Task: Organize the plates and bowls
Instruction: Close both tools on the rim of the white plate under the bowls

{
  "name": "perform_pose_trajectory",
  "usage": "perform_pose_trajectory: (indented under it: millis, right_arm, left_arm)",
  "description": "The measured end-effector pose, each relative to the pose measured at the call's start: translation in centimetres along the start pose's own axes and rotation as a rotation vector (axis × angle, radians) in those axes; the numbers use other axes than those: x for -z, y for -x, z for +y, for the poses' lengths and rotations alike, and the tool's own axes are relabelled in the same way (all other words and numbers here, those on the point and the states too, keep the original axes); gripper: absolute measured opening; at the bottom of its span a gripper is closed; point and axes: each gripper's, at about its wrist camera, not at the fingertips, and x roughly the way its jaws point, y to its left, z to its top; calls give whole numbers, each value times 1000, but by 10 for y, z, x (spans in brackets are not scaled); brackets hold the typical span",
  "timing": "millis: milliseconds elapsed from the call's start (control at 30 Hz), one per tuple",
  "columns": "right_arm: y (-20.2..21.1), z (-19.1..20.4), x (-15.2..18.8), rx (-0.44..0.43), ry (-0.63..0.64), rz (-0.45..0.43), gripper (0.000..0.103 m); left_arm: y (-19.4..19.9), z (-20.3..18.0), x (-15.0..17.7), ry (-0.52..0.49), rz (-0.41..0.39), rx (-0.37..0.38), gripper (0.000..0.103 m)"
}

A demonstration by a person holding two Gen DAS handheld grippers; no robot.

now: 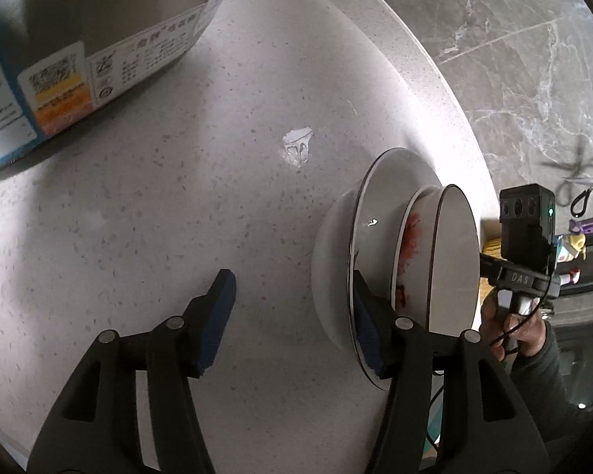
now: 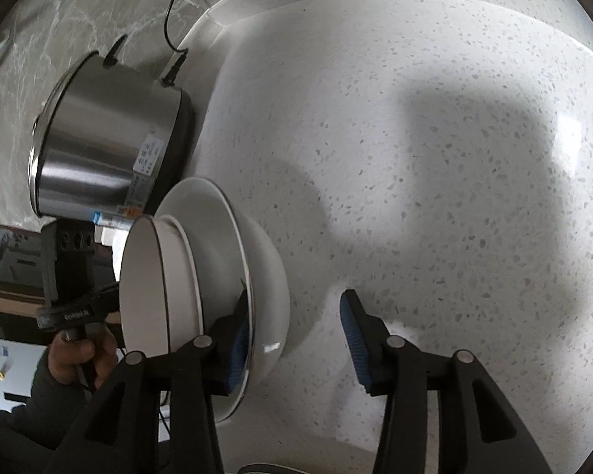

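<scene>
— Grippers first, since they sit closest: the left gripper (image 1: 292,316) stands partly open, one blue pad (image 1: 221,308) over bare counter, the other tucked behind the rim of the wide plate (image 1: 379,213).

— Is it gripping that plate?

— Only one pad is at the rim and the other is well clear, so nothing is clamped. The right gripper (image 2: 296,339) mirrors it from the other side: partly open, one blue pad (image 2: 355,339) over the countertop (image 2: 415,158), the other hidden behind the same plate (image 2: 201,213) rim.

— And the dishes themselves?

— Stacked on the speckled white counter (image 1: 138,197). At the bottom sits a white bowl (image 2: 274,276), base down; the wide plate rests on it; then comes a smaller bowl with a red pattern (image 1: 409,245), and on top another white dish with a dark rim (image 1: 452,260).

— Who holds the tools?

— From each camera you see the opposite hand (image 1: 518,331) wrapped round a handle, dark sleeve behind it. The other hand (image 2: 79,359) shows the same way.

— Anything farther back?

— A steel pot (image 2: 106,138) with labels on its side stands just beyond the stack, its cable (image 2: 174,12) running up against the grey marble wall (image 1: 514,39). From the left camera, the pot's labelled wall (image 1: 79,75) fills the upper corner. A small pale smear (image 1: 296,144) marks the counter between pot and stack.
</scene>
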Motion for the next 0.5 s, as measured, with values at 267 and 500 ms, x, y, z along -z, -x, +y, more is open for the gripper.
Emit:
perform_pose_trajectory:
  millis: [267, 500]
  right_arm:
    - [1, 12, 4, 64, 88, 26, 48]
    - [-5, 19, 0, 89, 85, 51, 48]
  left_arm:
    - [0, 7, 0, -8, -1, 16, 55]
    - [-5, -1, -5, -27, 11, 3, 54]
